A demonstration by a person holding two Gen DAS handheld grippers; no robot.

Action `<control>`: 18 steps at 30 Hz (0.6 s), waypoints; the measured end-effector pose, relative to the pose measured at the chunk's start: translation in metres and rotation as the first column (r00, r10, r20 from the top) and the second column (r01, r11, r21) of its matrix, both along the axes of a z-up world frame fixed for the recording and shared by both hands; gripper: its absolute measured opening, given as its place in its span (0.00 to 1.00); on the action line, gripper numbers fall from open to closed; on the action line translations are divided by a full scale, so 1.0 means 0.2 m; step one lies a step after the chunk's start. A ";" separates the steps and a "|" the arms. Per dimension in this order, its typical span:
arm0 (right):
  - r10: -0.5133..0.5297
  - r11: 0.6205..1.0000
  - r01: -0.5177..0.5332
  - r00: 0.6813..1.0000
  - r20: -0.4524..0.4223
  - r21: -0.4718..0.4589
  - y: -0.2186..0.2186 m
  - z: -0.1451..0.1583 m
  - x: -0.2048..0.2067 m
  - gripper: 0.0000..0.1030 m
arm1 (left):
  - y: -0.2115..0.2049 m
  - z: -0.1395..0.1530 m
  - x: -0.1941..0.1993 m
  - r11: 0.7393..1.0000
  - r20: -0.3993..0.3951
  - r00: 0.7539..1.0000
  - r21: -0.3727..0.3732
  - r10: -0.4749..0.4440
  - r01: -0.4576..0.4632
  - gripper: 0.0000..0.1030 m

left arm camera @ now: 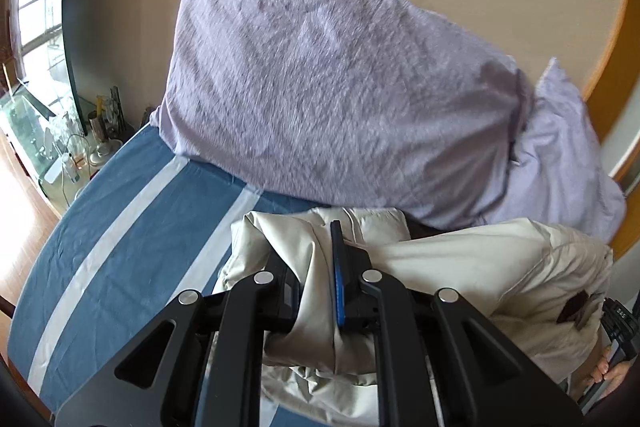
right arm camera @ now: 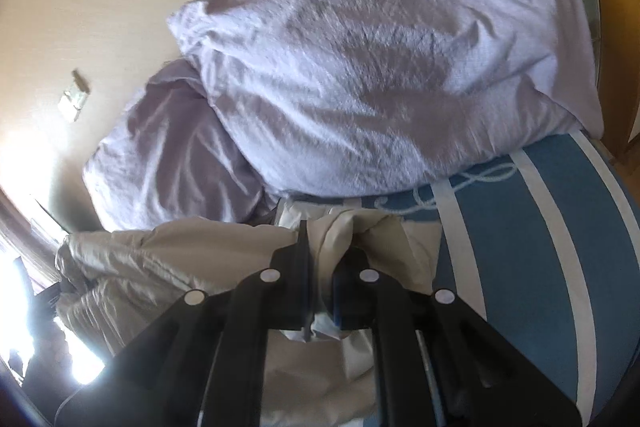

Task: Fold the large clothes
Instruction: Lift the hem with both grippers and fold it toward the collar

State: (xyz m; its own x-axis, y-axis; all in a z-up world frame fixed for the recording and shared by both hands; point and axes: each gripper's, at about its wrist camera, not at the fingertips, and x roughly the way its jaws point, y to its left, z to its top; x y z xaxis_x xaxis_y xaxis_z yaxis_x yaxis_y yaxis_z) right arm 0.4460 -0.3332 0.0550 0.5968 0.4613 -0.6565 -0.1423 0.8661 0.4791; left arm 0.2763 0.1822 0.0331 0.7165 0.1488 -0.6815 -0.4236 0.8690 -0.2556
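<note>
A large beige padded jacket (left arm camera: 472, 267) is held up over a bed between both grippers. My left gripper (left arm camera: 316, 247) is shut on a bunched fold of its fabric, which fills the gap between the black fingers with blue pads. In the right wrist view the same jacket (right arm camera: 168, 251) stretches away to the left, and my right gripper (right arm camera: 326, 247) is shut on another gathered fold of it. A dark patch shows on the jacket at the right of the left wrist view. The jacket's lower part hangs hidden beneath both grippers.
A blue bedsheet with white stripes (left arm camera: 120, 227) covers the bed. Big lilac pillows (left arm camera: 340, 87) lean on the beige wall behind the jacket. A glass side table with bottles and cups (left arm camera: 72, 147) stands at the left. A hand (left arm camera: 610, 371) shows at the right edge.
</note>
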 end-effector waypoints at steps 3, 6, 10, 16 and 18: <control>-0.016 1.000 0.015 0.999 -0.030 -0.010 0.02 -0.07 0.13 0.09 | 0.00 -0.04 0.13 1.000 -0.036 0.999 0.015 0.025 -0.024 0.10; -0.024 0.999 0.021 0.997 -0.070 -0.034 0.05 -0.16 0.24 0.09 | 0.00 -0.09 0.24 0.998 -0.077 0.996 0.045 0.041 -0.038 0.10; -0.028 0.998 0.021 0.992 -0.125 -0.061 0.09 -0.27 0.34 0.10 | 0.01 -0.18 0.38 0.997 -0.138 0.989 0.054 0.060 -0.053 0.11; -0.055 0.998 0.044 0.976 -0.210 -0.054 0.12 -0.43 0.47 0.12 | 0.06 -0.32 0.53 0.997 -0.206 0.975 0.028 0.082 -0.078 0.11; -0.059 0.998 0.050 0.970 -0.235 -0.044 0.13 -0.48 0.51 0.13 | 0.08 -0.36 0.57 0.996 -0.220 0.972 0.012 0.084 -0.084 0.14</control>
State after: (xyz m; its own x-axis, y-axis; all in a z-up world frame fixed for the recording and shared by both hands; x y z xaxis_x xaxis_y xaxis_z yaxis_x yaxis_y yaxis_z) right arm 0.5490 -0.3062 -0.0404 0.4466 0.4044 -0.7981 0.0187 0.8876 0.4602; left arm 0.3901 0.1978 -0.0385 0.5334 0.2040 -0.8209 -0.5409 0.8284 -0.1455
